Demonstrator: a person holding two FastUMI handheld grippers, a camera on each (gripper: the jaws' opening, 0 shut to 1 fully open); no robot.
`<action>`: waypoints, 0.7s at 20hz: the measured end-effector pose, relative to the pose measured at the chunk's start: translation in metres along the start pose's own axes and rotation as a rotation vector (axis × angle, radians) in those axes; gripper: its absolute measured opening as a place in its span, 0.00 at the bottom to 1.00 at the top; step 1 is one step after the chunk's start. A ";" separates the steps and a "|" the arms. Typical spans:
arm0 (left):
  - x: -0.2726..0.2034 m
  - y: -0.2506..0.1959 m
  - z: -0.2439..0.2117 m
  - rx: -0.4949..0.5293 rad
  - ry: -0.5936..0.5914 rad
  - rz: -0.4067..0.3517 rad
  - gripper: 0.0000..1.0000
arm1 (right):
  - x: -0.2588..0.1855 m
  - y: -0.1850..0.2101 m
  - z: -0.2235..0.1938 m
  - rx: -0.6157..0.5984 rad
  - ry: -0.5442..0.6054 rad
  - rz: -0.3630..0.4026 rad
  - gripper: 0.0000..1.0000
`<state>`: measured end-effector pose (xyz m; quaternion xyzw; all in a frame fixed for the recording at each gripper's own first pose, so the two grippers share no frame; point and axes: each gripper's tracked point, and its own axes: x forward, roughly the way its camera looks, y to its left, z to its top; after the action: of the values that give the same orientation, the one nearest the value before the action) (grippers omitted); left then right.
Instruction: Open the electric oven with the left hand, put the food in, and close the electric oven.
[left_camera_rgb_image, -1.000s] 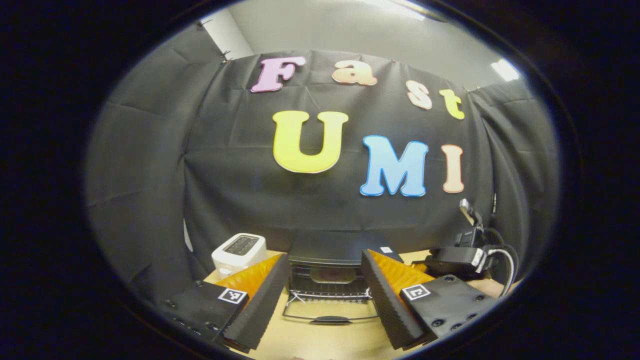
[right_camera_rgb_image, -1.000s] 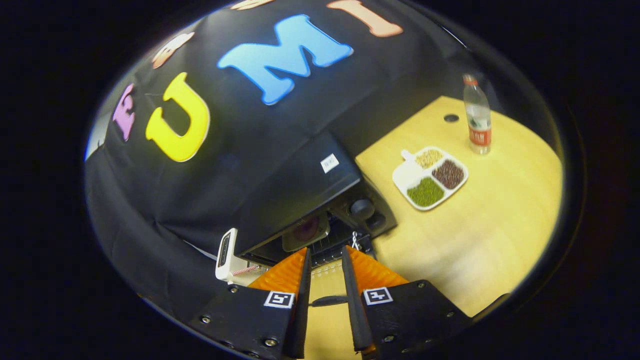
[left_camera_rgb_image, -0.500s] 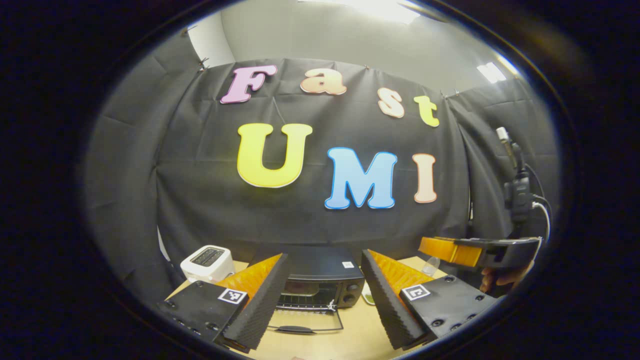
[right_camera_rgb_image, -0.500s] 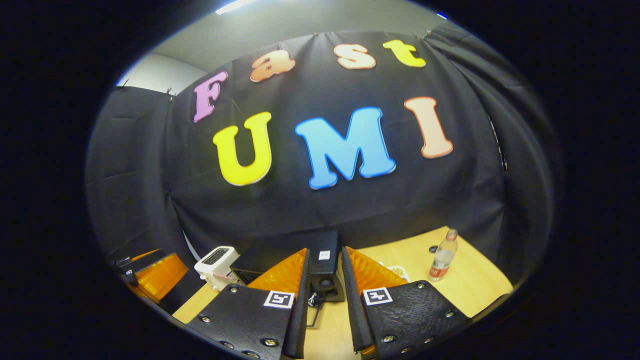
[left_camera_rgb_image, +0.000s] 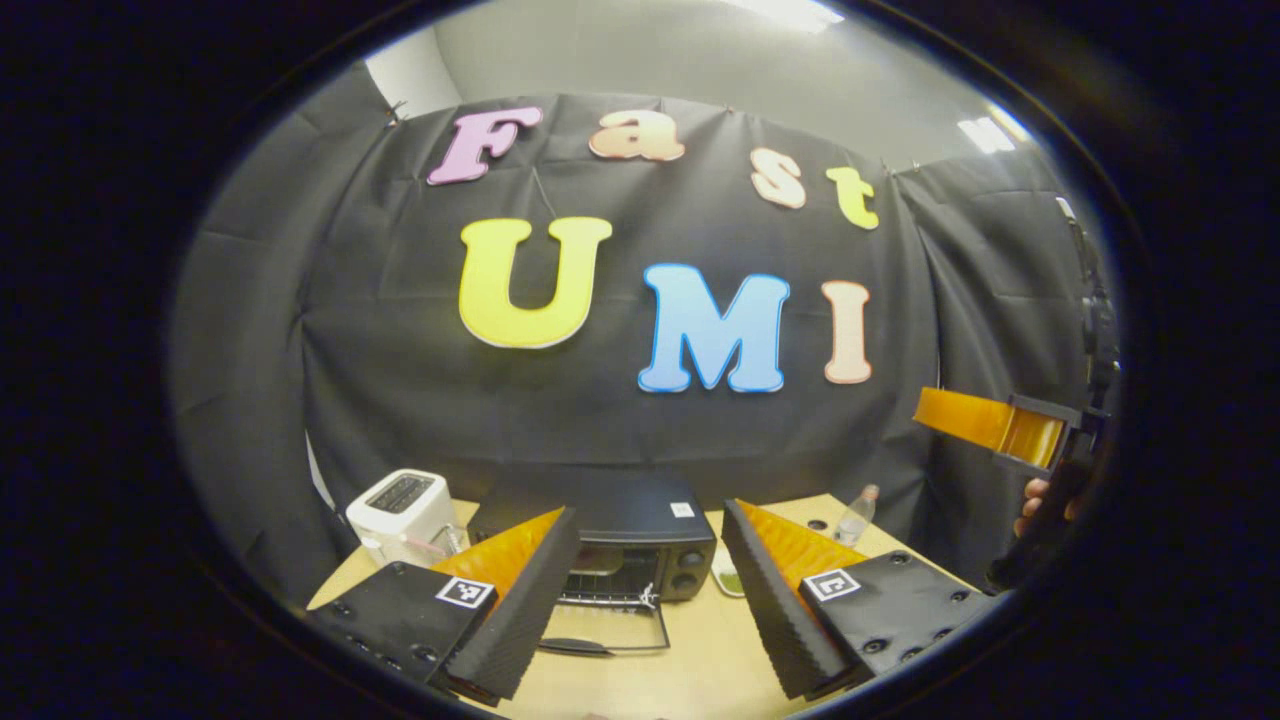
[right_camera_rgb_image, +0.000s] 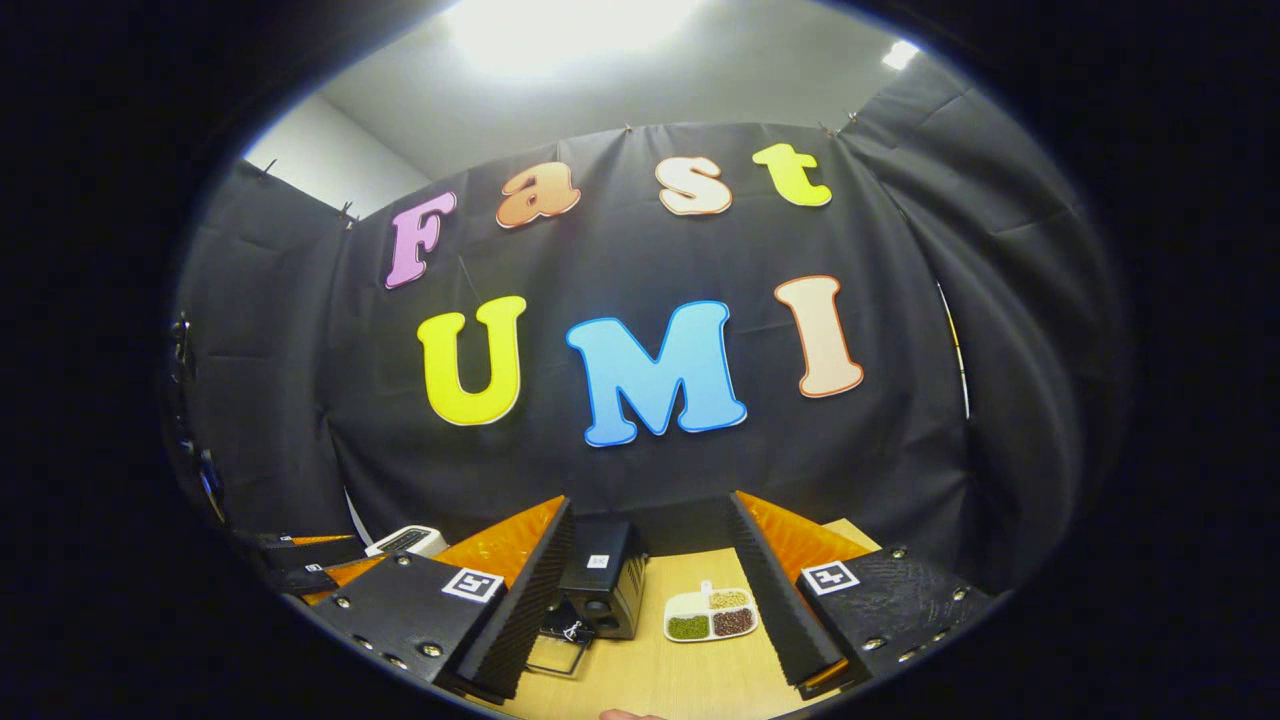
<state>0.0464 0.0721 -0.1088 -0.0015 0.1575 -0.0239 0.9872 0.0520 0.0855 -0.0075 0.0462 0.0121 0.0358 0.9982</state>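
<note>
Electric oven (left_camera_rgb_image: 625, 545) sat black on the far side of the wooden table (left_camera_rgb_image: 700, 670), door (left_camera_rgb_image: 605, 628) dropped flat. I held my left gripper (left_camera_rgb_image: 650, 600) and right gripper (right_camera_rgb_image: 650, 600) wide open, both empty. The left gripper view caught a bottle (left_camera_rgb_image: 855, 515) and toaster (left_camera_rgb_image: 400, 515); the right gripper view showed a divided tray (right_camera_rgb_image: 710, 615). The oven's sticker was unreadable.
</note>
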 end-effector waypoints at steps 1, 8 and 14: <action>0.005 0.003 -0.015 -0.005 0.047 0.005 0.97 | 0.001 -0.004 -0.004 0.001 0.012 -0.002 0.93; 0.029 0.030 -0.108 0.027 0.350 0.033 0.97 | 0.013 -0.018 -0.030 -0.014 0.090 -0.015 0.93; 0.036 0.052 -0.202 0.085 0.639 0.042 1.00 | 0.018 -0.028 -0.052 0.000 0.158 -0.042 0.93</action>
<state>0.0202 0.1233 -0.3127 0.0506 0.4582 -0.0091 0.8873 0.0707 0.0637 -0.0627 0.0432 0.0917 0.0182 0.9947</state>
